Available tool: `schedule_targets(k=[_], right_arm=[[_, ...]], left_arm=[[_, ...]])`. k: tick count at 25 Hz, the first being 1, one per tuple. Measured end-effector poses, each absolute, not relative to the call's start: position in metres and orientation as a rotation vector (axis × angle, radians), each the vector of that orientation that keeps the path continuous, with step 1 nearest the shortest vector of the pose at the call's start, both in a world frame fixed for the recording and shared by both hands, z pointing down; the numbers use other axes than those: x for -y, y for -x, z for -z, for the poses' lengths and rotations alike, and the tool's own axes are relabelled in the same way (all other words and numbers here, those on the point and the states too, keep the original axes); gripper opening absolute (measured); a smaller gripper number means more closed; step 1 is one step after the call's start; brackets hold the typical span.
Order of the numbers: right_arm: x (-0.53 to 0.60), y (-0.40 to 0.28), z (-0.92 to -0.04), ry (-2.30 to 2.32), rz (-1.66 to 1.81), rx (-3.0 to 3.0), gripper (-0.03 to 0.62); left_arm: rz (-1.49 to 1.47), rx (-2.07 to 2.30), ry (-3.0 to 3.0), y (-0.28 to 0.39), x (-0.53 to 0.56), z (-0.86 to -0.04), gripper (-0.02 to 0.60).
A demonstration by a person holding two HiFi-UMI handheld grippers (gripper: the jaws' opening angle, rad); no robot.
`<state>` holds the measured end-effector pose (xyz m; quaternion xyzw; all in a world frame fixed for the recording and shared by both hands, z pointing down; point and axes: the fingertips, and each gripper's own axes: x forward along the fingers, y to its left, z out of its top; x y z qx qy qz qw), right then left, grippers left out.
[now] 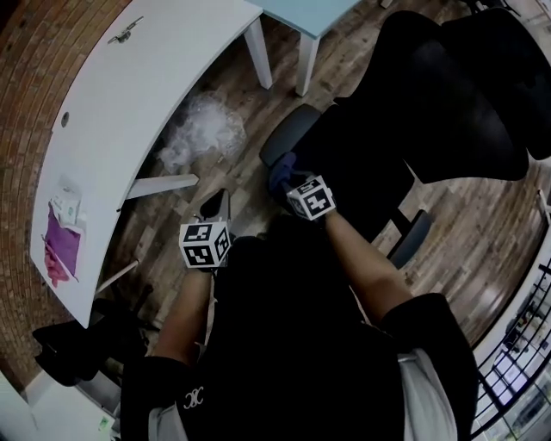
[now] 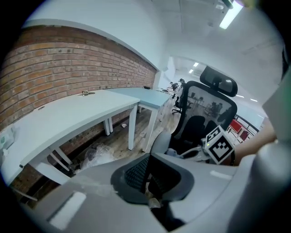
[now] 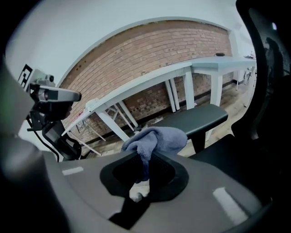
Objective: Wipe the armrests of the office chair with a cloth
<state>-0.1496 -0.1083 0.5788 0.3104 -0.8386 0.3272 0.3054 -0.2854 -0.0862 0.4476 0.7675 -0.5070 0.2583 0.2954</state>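
The black office chair (image 1: 448,95) stands in front of me on the wooden floor. Its near armrest (image 1: 288,133) has a dark grey pad, which also lies just beyond the jaws in the right gripper view (image 3: 198,119). The other armrest (image 1: 411,237) sits lower right. My right gripper (image 1: 282,177) is shut on a blue-grey cloth (image 3: 154,139), bunched at the near end of the armrest pad (image 1: 281,168). My left gripper (image 1: 215,202) hangs left of the chair over the floor, jaws together with nothing between them (image 2: 146,175).
A curved white desk (image 1: 129,103) runs along the brick wall on the left, with a pink item (image 1: 62,245) on it. Crumpled clear plastic (image 1: 202,129) lies on the floor under it. A light blue table (image 1: 314,13) stands beyond the chair.
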Motion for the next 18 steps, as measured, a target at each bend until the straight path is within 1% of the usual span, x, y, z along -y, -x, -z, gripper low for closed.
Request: schedule_targets(k=[4,10,18], right_arm=[[0.118,0.159,-0.59,-0.854,-0.93,2.199,0.044],[0.14,0.161,-0.604,-0.928,-0.992,2.143,0.044],[0.166,0.133,-0.611,-1.095,-1.097,2.039,0.044]], left_arm=[[-0.703,1.32,-2.06,0.276,0.099,-0.443,0.006],[-0.738,1.26,-2.063,0.282,0.109,-0.455,0.006],[-0.786,1.146,-2.115,0.291,0.141,-0.467,0.006]])
